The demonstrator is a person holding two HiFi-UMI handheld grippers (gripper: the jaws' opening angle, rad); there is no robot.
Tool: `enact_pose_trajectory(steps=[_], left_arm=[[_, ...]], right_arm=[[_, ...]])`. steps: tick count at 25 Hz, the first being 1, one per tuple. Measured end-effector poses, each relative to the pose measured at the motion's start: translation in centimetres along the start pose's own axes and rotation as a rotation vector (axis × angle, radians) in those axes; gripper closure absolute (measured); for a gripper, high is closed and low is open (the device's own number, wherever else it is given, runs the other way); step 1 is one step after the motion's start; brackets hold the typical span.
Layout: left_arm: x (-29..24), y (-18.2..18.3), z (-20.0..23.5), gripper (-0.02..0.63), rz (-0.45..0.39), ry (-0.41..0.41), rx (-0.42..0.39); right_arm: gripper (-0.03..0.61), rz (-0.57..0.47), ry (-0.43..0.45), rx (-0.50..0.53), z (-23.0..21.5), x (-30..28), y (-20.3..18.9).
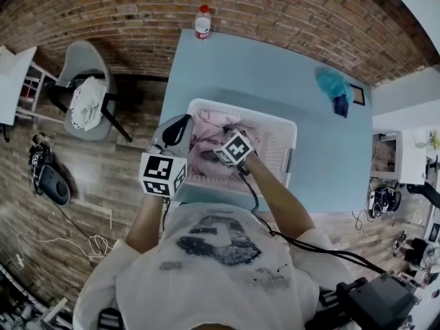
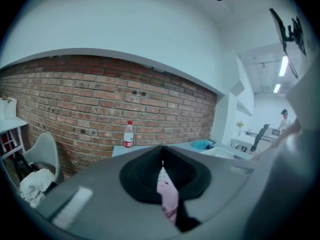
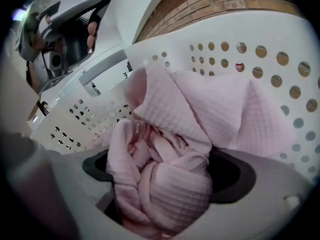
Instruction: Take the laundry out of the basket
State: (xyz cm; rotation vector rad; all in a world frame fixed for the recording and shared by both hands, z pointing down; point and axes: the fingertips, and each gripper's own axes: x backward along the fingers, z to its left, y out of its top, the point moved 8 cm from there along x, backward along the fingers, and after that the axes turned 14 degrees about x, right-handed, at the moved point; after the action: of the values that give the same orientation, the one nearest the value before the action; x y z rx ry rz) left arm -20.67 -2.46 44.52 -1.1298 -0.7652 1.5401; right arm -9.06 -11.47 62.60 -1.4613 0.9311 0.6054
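Observation:
A white perforated laundry basket point(image 1: 278, 143) stands on the light blue table point(image 1: 275, 67). A pink waffle-weave garment point(image 1: 218, 130) lies bunched inside it. At the basket's left rim, my left gripper point(image 1: 184, 126) is shut on a thin strip of the pink cloth point(image 2: 167, 196), which hangs between its closed black pads point(image 2: 142, 176). My right gripper point(image 1: 210, 155) reaches down into the basket. It is shut on a thick twisted bundle of the pink garment point(image 3: 165, 184), which fills the gap between its jaws. The basket wall point(image 3: 235, 49) rises behind the bundle.
A water bottle point(image 1: 202, 21) stands at the table's far edge. A blue cloth bundle point(image 1: 333, 82) lies at the far right of the table. A grey chair point(image 1: 88, 91) with white cloth on it stands left of the table. Cables trail on the wooden floor.

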Motion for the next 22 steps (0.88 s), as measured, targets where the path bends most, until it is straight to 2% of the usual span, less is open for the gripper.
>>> enact_pose_trajectory(steps=[4, 7, 11, 14, 17, 21, 22], left_arm=[[0.0, 0.0, 0.1, 0.621, 0.008, -0.003, -0.002], [0.0, -0.3, 0.3, 0.621, 0.018, -0.01, -0.002], [0.0, -0.4, 0.4, 0.621, 0.026, -0.028, -0.004], [0.0, -0.1, 0.7, 0.621, 0.025, -0.038, -0.011], [0.3, 0.0, 1.4, 0.621, 0.026, -0.049, -0.017], [0.7, -0.1, 1.9, 0.621, 0.035, -0.064, -0.021], [0.8, -0.1, 2.0, 0.621, 0.037, -0.069, -0.023]], right_arm=[[0.084, 0.012, 0.017, 0.032, 0.0, 0.1, 0.1], [0.186, -0.031, 0.072, 0.033, -0.2, 0.6, 0.2], [0.264, -0.1, 0.124, 0.001, -0.3, 1.9, 0.0], [0.308, -0.162, 0.101, -0.014, 0.2, 3.1, 0.0], [0.384, -0.228, 0.074, -0.054, 0.4, 3.9, 0.3], [0.402, -0.242, 0.038, -0.068, 0.8, 4.3, 0.8], [0.439, -0.255, 0.026, -0.077, 0.8, 4.5, 0.9]])
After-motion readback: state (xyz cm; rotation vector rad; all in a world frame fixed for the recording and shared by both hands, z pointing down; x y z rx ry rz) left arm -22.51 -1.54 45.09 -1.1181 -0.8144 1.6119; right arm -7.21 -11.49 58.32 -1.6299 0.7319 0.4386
